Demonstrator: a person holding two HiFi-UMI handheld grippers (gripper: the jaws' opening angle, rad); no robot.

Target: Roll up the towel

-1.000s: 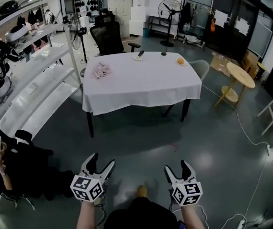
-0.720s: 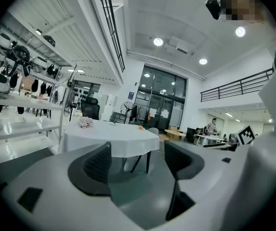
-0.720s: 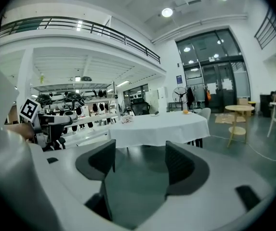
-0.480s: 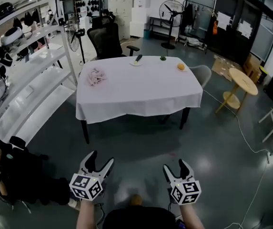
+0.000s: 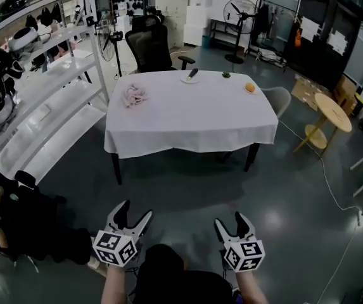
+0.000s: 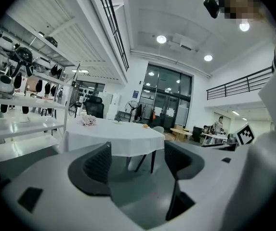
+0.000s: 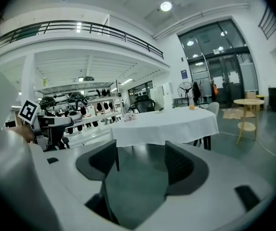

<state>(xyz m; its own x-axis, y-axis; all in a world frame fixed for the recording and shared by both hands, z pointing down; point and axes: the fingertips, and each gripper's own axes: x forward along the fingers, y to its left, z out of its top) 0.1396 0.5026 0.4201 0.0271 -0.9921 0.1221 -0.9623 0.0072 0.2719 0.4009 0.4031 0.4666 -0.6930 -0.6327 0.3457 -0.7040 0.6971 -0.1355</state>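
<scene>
Towel (image 5: 133,95): a crumpled pinkish heap on the white-clothed desk (image 5: 187,122), near its far left corner, not yet spread out or rolled.
Way from the jaws: ahead and well apart. A wide stretch of grey floor (image 5: 187,185) lies between both grippers and the desk's near edge.
Long axis: cannot tell, since the heap is too bunched to show any length or edge.
Nearer hand: the left gripper (image 5: 134,213), by my judgement. In the head view the towel lies almost straight up from it, while the right gripper (image 5: 230,221) stands off to the other side.
Left jaws: released and spread wide, with only floor showing in the gap.
Right jaws: likewise spread and empty.
Head view alone shows: the layout from above, with both grippers held low and level. The towel keeps to the left end, well apart from a plate (image 5: 191,76) at the far edge and an orange (image 5: 250,88) at the right end. A black chair (image 5: 149,48) stands behind the desk.
Gripper views alone show: a low, side-on look (nearly level with the desk top), where the towel is just a small lump on the cloth, left of each gap.
Next move, as a judgement: close the distance to the desk before anything can be grasped.
</scene>
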